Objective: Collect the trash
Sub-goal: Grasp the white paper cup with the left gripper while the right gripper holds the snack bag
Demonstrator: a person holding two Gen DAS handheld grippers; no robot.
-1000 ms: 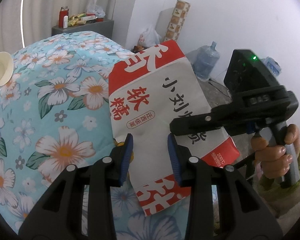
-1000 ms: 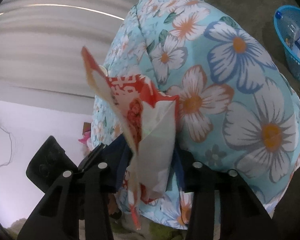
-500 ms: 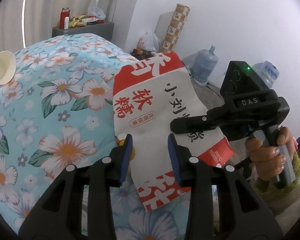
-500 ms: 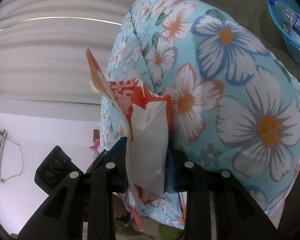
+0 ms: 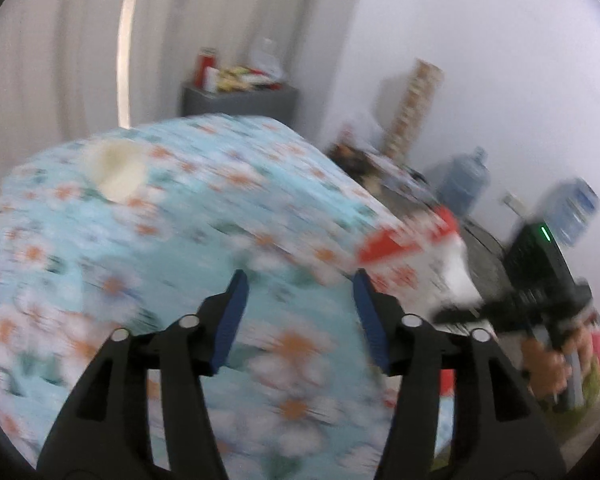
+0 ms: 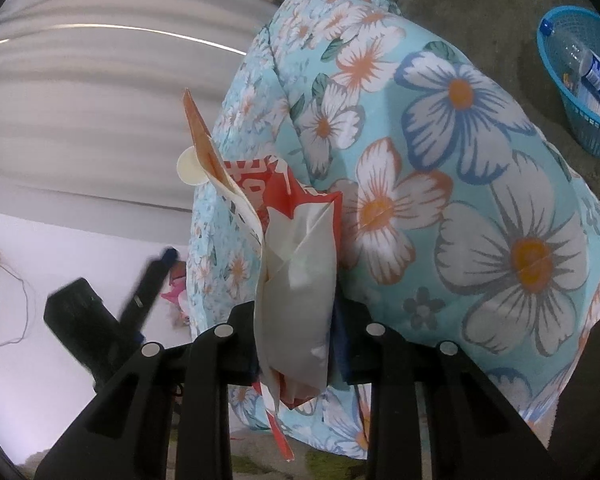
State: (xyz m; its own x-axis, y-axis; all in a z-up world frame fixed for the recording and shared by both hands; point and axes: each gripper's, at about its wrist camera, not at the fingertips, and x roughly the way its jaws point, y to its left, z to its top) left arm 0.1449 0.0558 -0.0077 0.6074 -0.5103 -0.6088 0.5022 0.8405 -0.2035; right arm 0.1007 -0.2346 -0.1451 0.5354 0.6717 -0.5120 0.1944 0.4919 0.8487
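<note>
My right gripper [image 6: 296, 336] is shut on a red and white paper bag [image 6: 296, 272], held edge-on above the floral tablecloth [image 6: 480, 184]. In the blurred left wrist view the same bag [image 5: 412, 252] hangs at the right, held by the right gripper [image 5: 456, 314]. My left gripper [image 5: 298, 304] is open and empty over the tablecloth [image 5: 140, 264]. A cream paper cup [image 5: 118, 168] lies on the cloth at the far left; it also shows in the right wrist view [image 6: 190, 166] behind the bag.
A blue basket [image 6: 580, 80] with a plastic bottle stands on the floor at the right. A grey cabinet [image 5: 240, 98] with bottles is behind the table. Water jugs [image 5: 464, 180] and a patterned roll [image 5: 416, 108] stand by the wall.
My left gripper has swung left, away from the bag, and opened wider; its view is blurred by motion. The right gripper still holds the bag, drawn a little away from the table.
</note>
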